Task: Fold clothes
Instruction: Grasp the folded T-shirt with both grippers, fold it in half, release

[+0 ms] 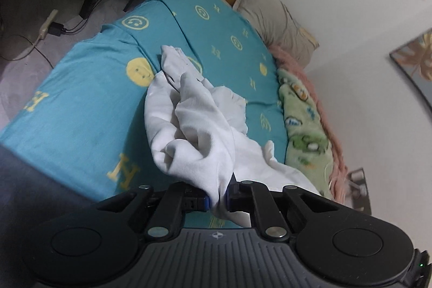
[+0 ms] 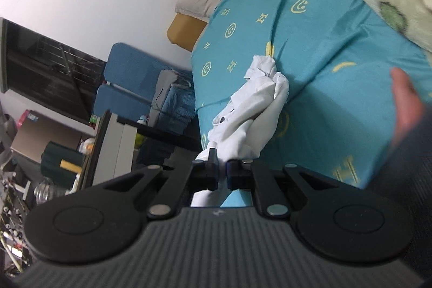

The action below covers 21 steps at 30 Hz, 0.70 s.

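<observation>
White garment (image 1: 194, 120) runs, in our left wrist view, as a long bunch from the left gripper (image 1: 218, 197) away toward the middle of the bed (image 1: 81, 104), its long axis heading up and slightly left in the picture. We see it as plain white cloth, heavily crumpled and twisted into thick folds, with a thin dark line near its far end. Our left gripper has its jaws closed narrow on a pinch of this cloth at the near end. Most of the garment lies on the turquoise sheet printed with yellow smiley faces and letters. Beside it, along the wall, sit a green patterned blanket (image 1: 302, 120), a pink fuzzy throw (image 1: 321, 99) and a beige pillow (image 1: 275, 20). A power strip (image 1: 47, 24) lies on the floor beyond the bed.

From our right wrist view, the white garment (image 2: 256, 109) stretches from the right gripper (image 2: 222, 172) up and to the right onto the same bed (image 2: 337, 104), near its edge. It looks rumpled, with a small dark button on a fold. Our right gripper is clamped narrow on the cloth. A blurred hand (image 2: 407, 104) shows at the right edge, and blue cushions (image 2: 127, 82) and a cluttered desk stand past the bed.
</observation>
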Motion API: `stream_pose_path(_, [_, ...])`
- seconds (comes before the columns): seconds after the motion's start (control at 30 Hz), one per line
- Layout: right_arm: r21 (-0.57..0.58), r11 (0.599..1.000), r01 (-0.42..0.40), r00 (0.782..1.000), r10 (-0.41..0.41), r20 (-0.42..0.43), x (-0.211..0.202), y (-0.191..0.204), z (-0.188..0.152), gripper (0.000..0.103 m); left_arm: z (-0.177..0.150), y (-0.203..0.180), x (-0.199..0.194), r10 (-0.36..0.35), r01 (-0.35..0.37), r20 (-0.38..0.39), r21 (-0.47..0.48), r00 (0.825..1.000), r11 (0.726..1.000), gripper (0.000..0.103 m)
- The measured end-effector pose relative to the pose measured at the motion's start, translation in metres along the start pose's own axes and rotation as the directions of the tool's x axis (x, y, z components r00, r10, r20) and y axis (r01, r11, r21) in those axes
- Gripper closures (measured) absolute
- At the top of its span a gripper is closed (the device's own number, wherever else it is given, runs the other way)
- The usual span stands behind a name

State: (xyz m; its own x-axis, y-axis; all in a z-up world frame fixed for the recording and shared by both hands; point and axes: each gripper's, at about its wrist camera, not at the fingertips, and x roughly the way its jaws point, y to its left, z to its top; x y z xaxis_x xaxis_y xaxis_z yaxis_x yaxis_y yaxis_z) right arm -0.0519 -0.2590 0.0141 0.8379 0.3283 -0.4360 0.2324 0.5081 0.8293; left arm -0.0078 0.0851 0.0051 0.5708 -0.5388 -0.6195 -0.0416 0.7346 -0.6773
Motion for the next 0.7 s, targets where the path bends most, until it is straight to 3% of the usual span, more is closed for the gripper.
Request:
stream_pose_path(0.17, [-0.022,0.999,-0.028,0.999,0.028,0.034,-0.042,-0.005,-0.029,0.094,-0.019,-0.005,-0.038,-0.007,0.007,-0.029,0.004,1.0,1.0,0.092])
stream_pose_path(0.3, [-0.058,0.998,-0.011,0.999,0.014,0.039,-0.037,0.002,-0.023,0.094,-0.014,-0.013,-0.042,-0.003,0.003,-0.02,-0.001,1.0,1.0,0.092])
stream_pose_path(0.47, [-0.07,0.997,0.017,1.0,-0.016,0.017,-0.003,0.006,0.0,0.094,0.018,-0.012,0.0,0.023,-0.024,-0.015,-0.031,1.0,0.999,0.092])
stream_pose_path(0.7, [-0.054,0.997,0.06,0.998,-0.061,-0.012,0.085,0.007,0.051,0.094,0.087,-0.023,0.089,0.096,-0.096,0.003,-0.024,0.995,0.995,0.091])
